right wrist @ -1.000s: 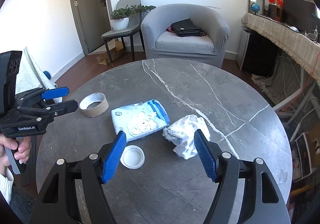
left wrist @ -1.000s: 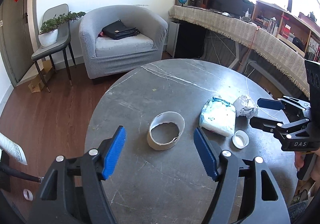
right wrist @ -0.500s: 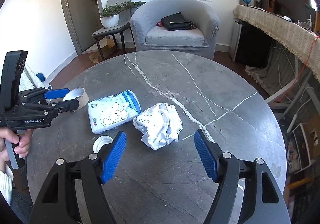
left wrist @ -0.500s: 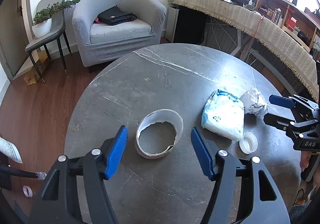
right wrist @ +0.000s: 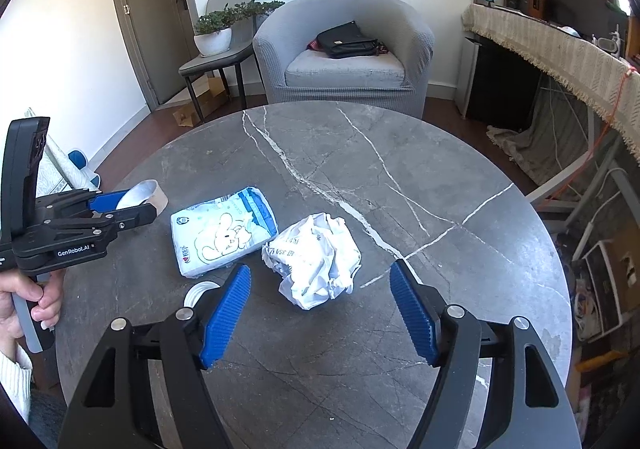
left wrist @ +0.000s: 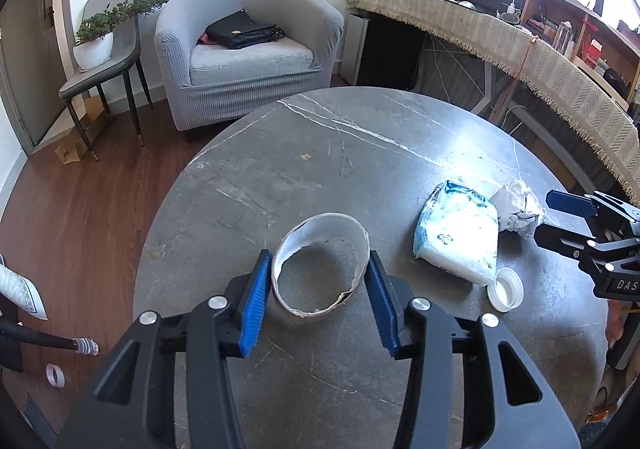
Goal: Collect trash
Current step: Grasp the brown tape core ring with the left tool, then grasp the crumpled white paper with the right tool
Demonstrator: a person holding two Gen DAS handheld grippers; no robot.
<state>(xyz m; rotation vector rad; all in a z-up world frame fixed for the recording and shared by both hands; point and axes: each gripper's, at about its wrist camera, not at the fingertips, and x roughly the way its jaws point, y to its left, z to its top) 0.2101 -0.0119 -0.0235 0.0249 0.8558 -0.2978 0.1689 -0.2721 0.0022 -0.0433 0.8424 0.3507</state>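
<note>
Desk: a round grey marble desk (left wrist: pixel 360 153) with white veins fills the middle of both views.
Tape core: an empty cardboard tape roll (left wrist: pixel 320 269) with a torn inner rim lies on the desk at lower centre of the left wrist view; in the right wrist view it shows at middle left (right wrist: pixel 150 195), partly behind the other tool.
Left gripper: the left gripper (left wrist: pixel 320 289) straddles the tape roll, one blue pad on each side of its wall. Its jaws have just been closing with the roll between them; the pads look to be at the cardboard, but whether they press on it I cannot tell.
Right gripper: the right gripper (right wrist: pixel 320 309) hovers over the desk, jaws spread wide and holding nothing; the paper ball sits just beyond the gap between them.
Crumpled paper: a white crumpled paper ball (right wrist: pixel 314 259) lies at centre of the right wrist view, touching the tissue pack.
Tissue pack: a soft blue and white tissue pack (right wrist: pixel 222 231) with a rabbit print lies flat, left of the paper.
Cap: a white plastic cap (left wrist: pixel 505 288) rests just beside the pack's near corner.
Hand: a hand (right wrist: pixel 24 301) grips the left tool's handle at the lower left edge of the right wrist view.
Background: a grey armchair (right wrist: pixel 344 57) with a black bag (right wrist: pixel 346 41) stands behind the desk.
</note>
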